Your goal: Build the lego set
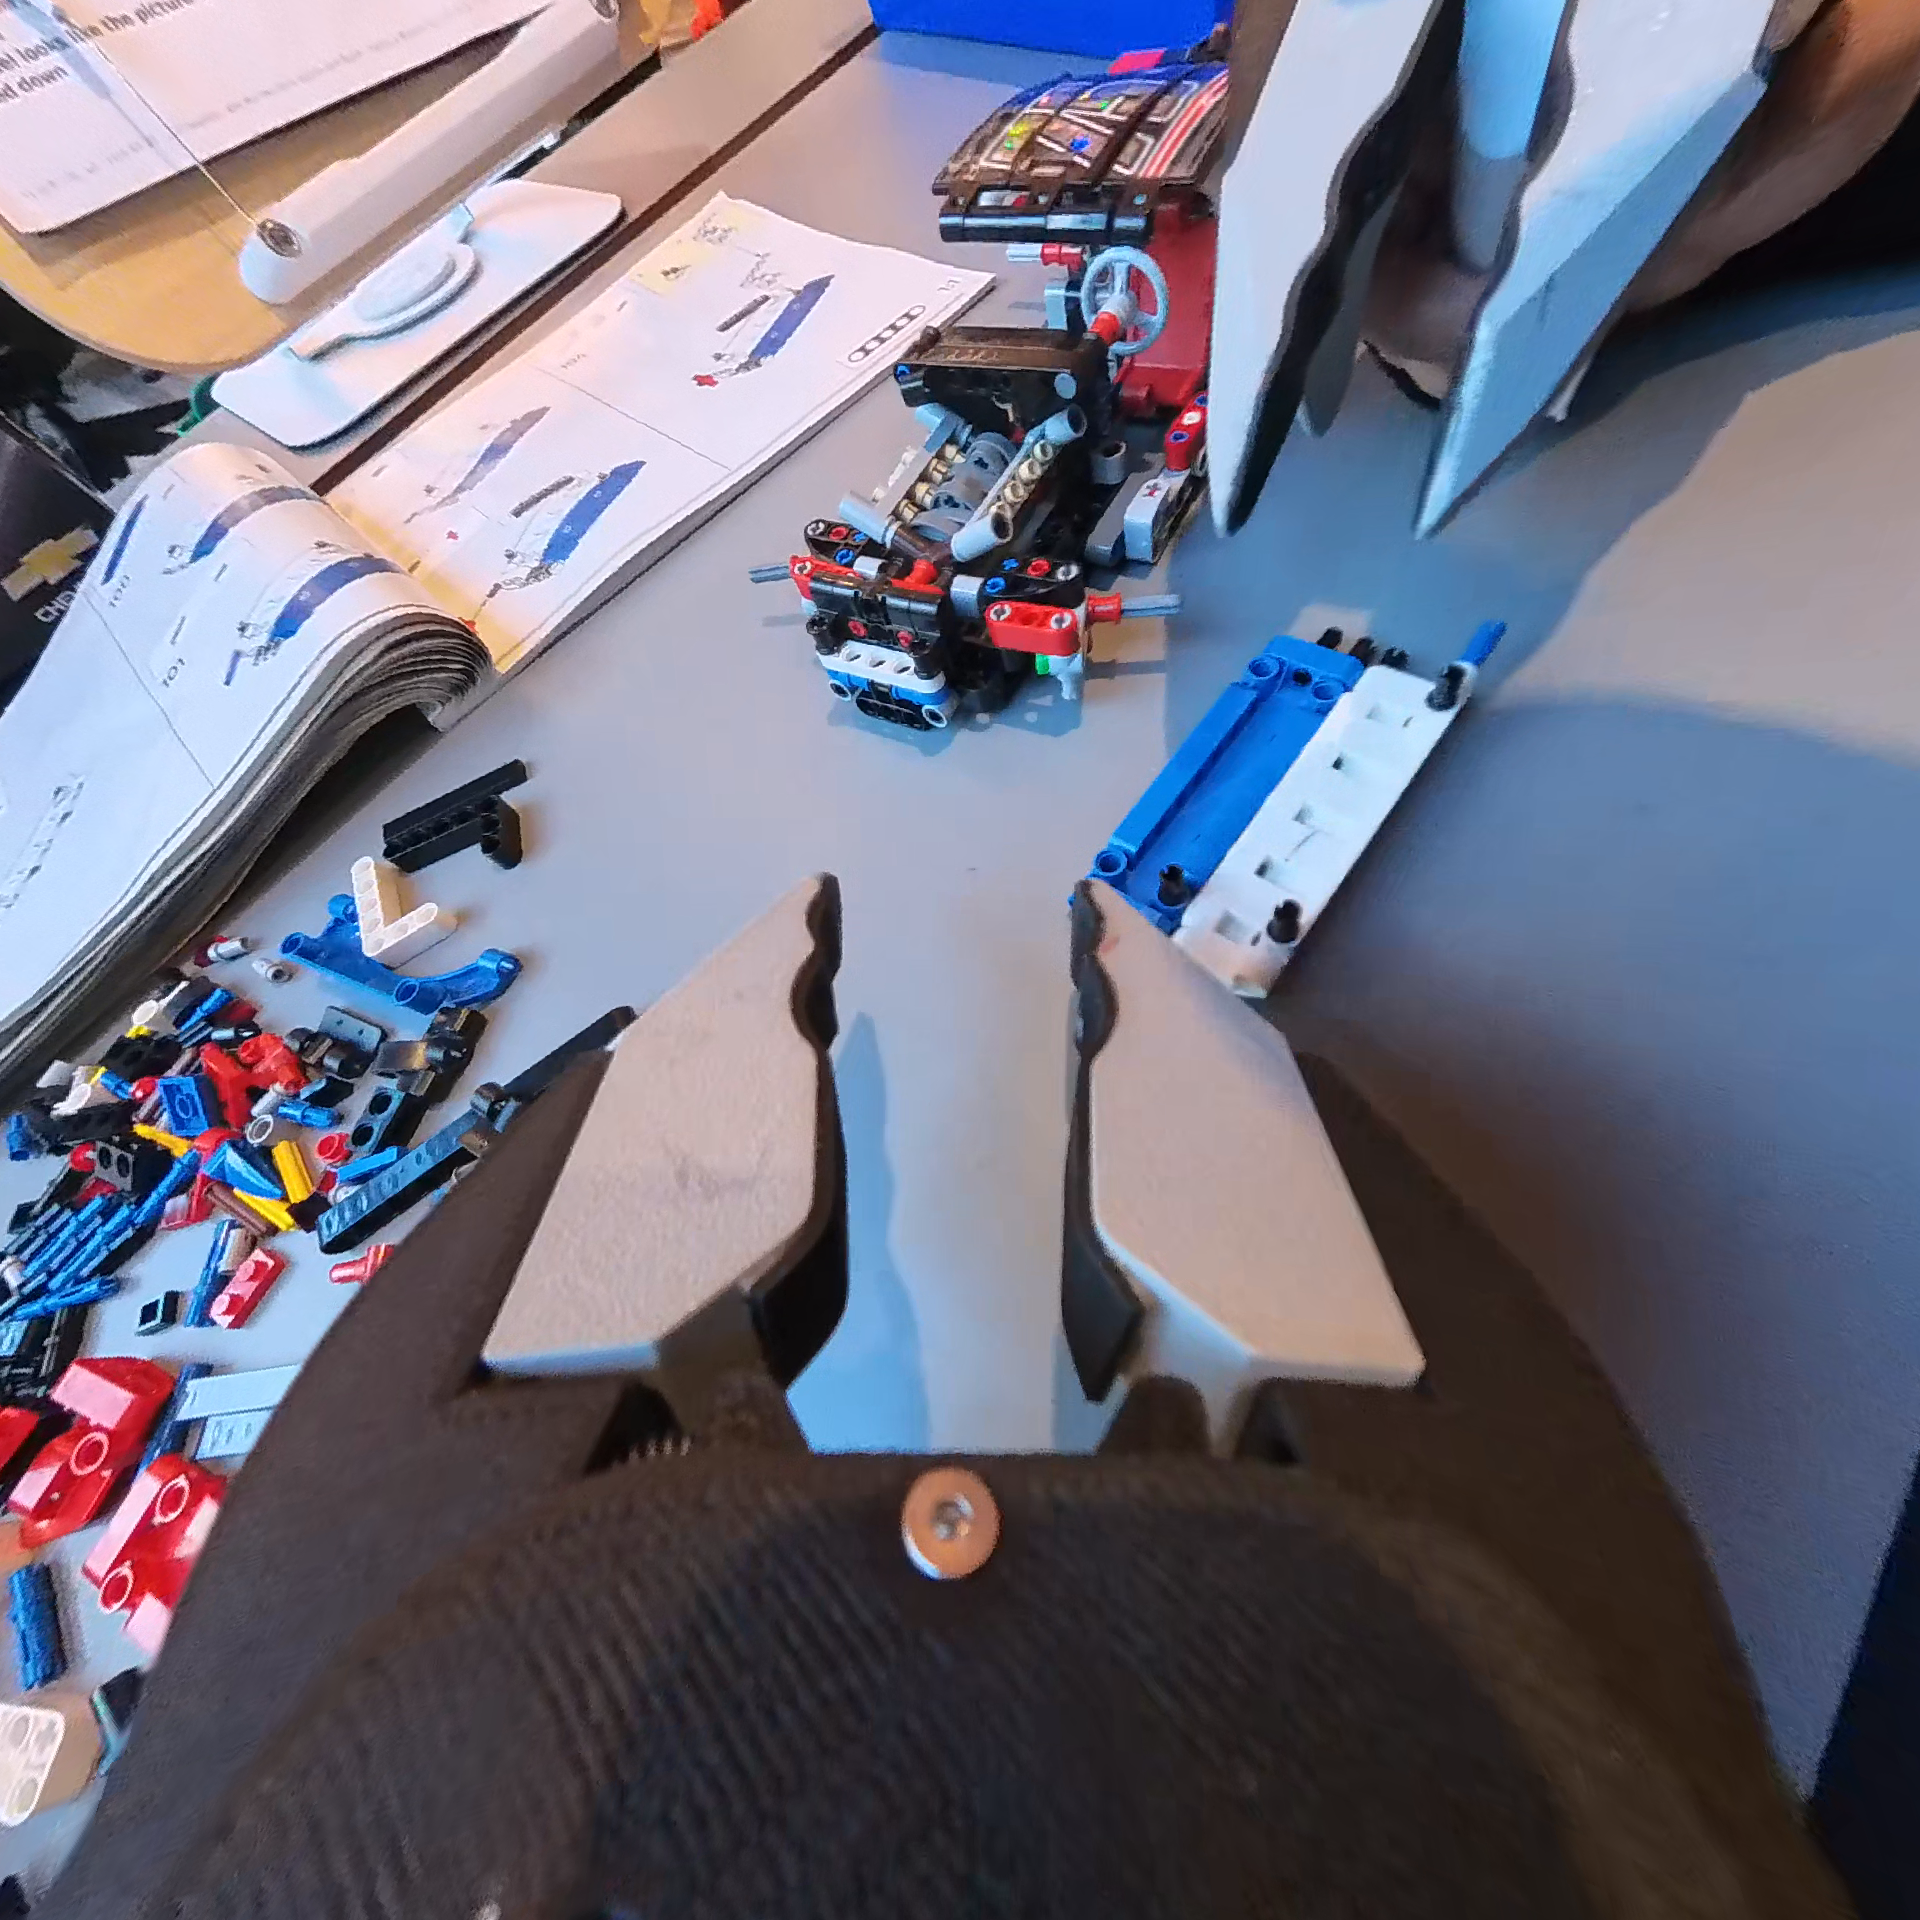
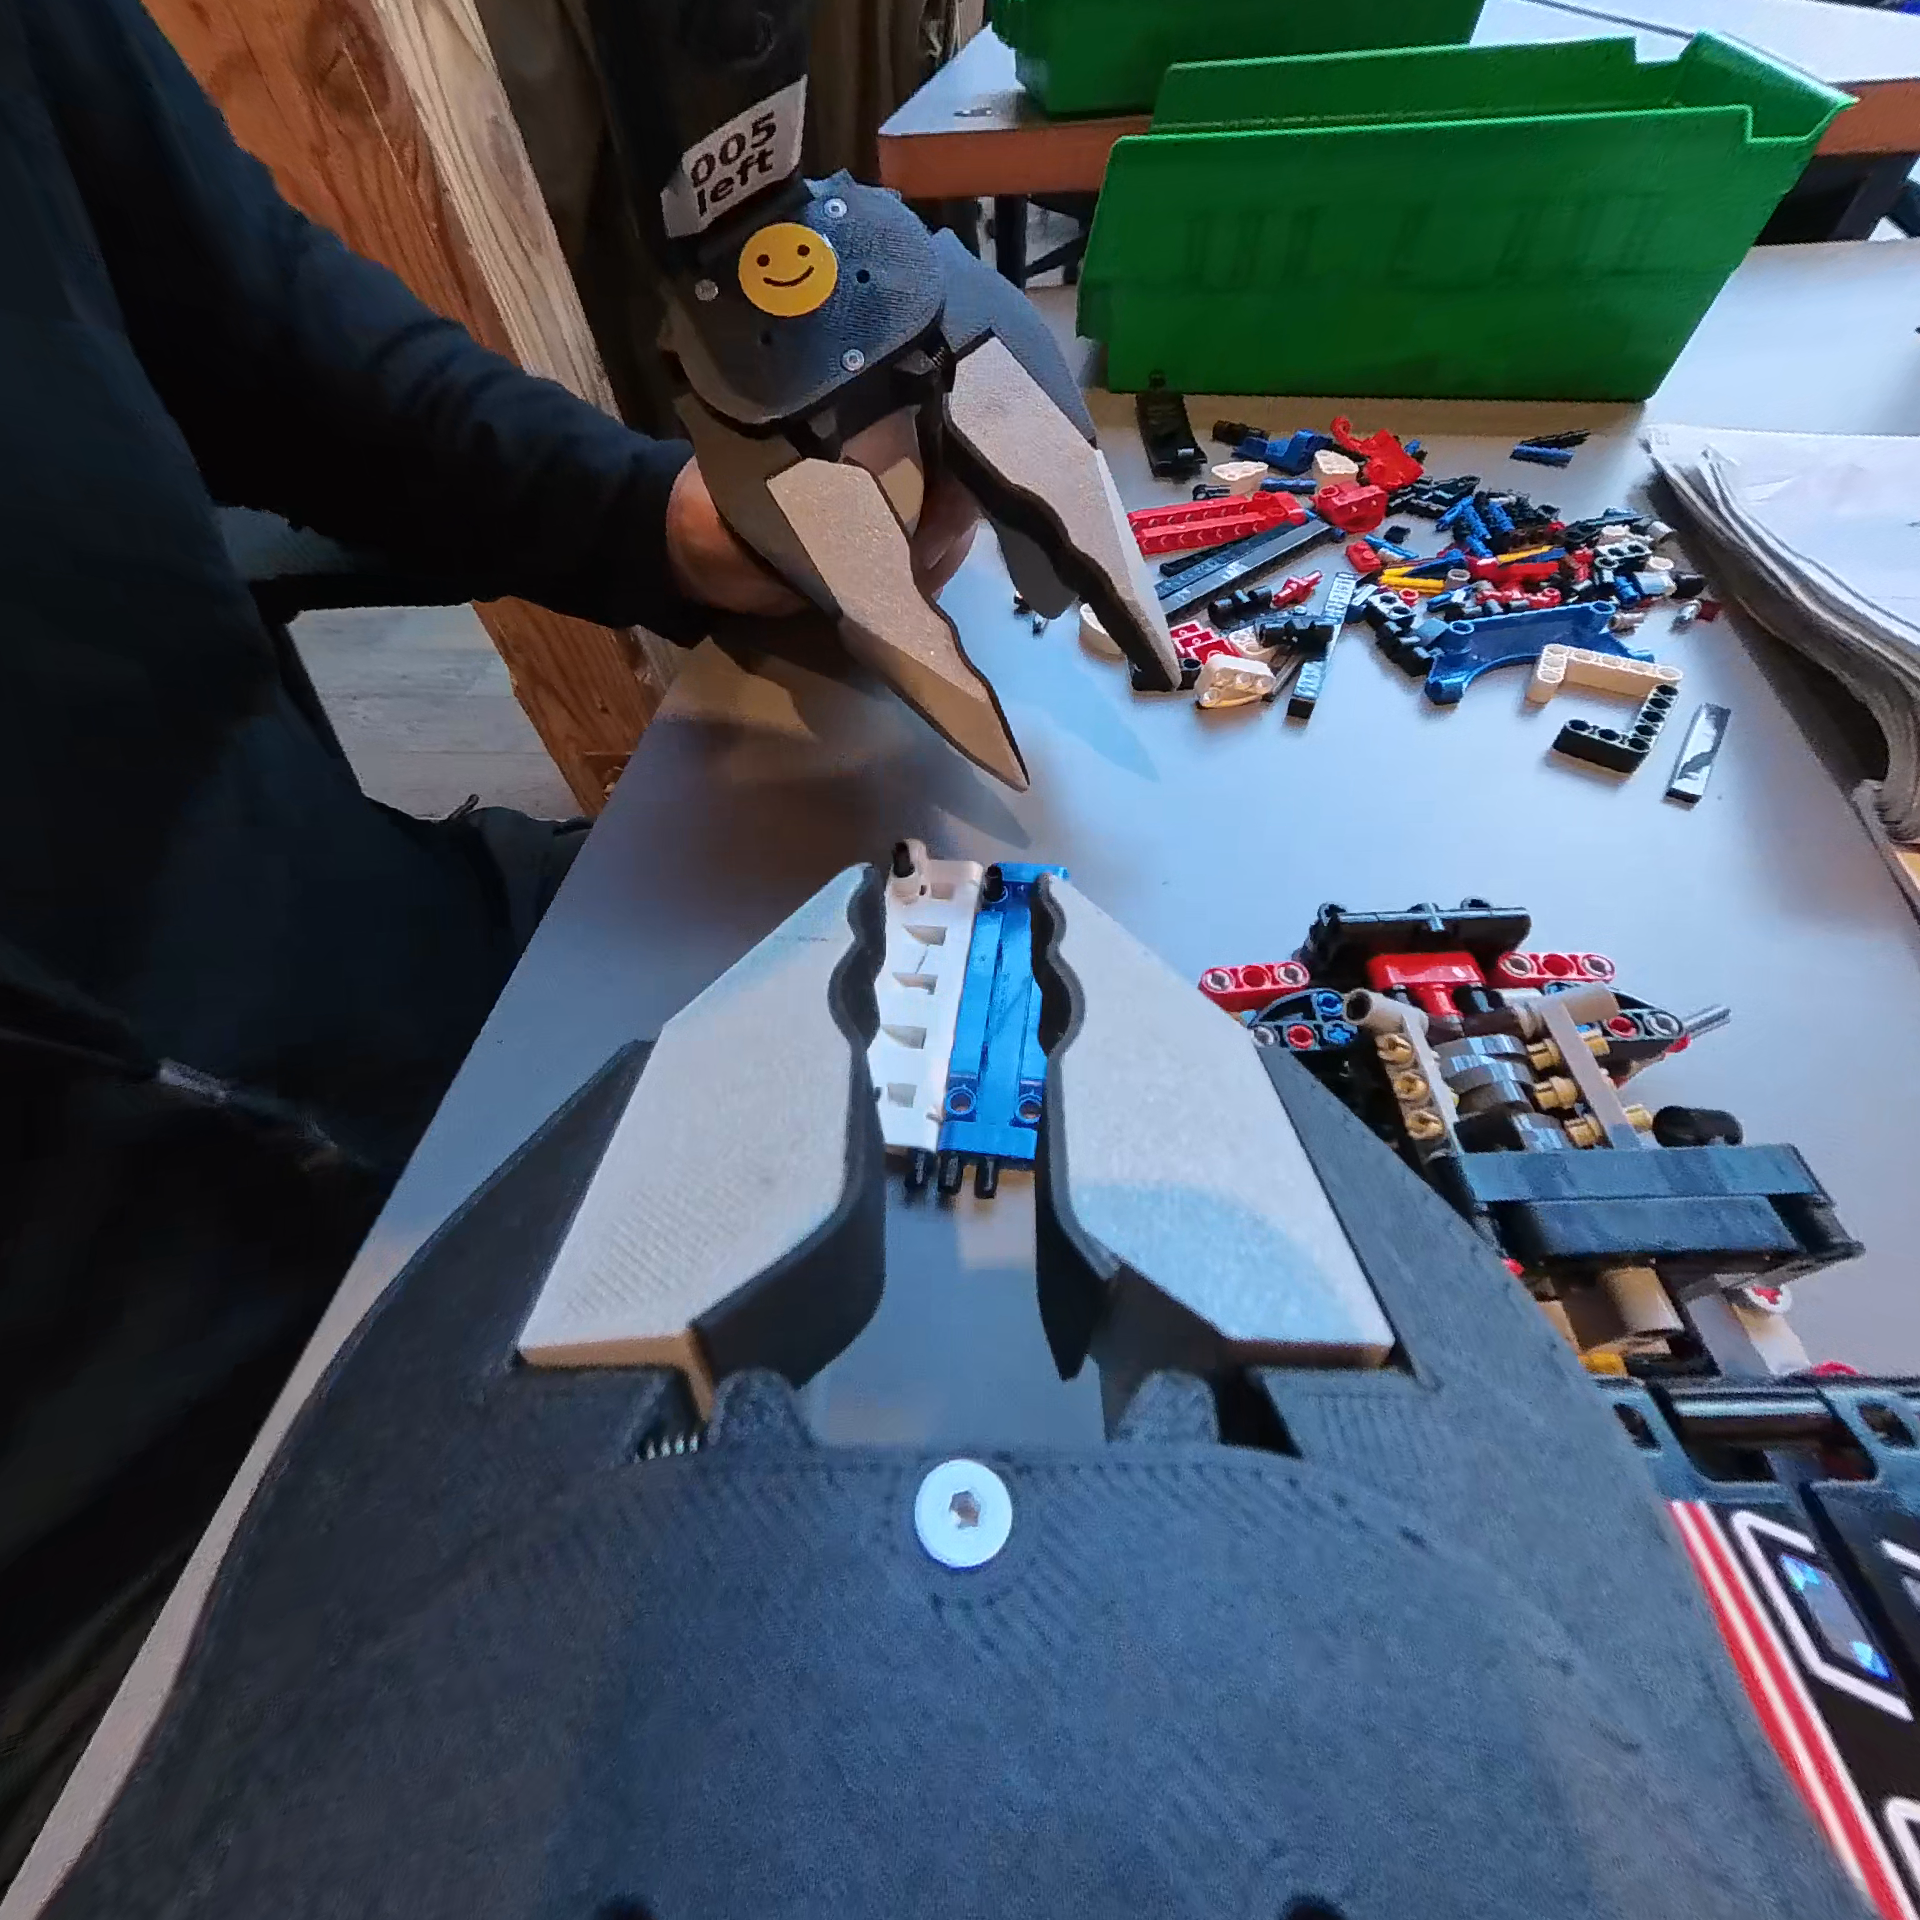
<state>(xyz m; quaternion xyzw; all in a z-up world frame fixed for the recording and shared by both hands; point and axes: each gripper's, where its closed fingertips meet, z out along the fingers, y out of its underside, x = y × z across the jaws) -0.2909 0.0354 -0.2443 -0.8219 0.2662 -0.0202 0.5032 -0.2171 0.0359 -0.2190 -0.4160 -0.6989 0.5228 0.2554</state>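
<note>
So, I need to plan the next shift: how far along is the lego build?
Roughly midway, I'd judge. Done: the car chassis stands on the table with engine, steering wheel and a stickered rear panel, and a blue and white panel is assembled beside it. In hand: nothing; the left gripper and right gripper are both open, the right one around that panel. Left: a large loose parts pile, and the manual lies open.

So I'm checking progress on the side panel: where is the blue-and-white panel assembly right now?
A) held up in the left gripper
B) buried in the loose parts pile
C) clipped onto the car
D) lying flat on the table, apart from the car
D: the blue-and-white panel assembly lies flat on the grey table, clear of the car, with both grippers open.
</note>
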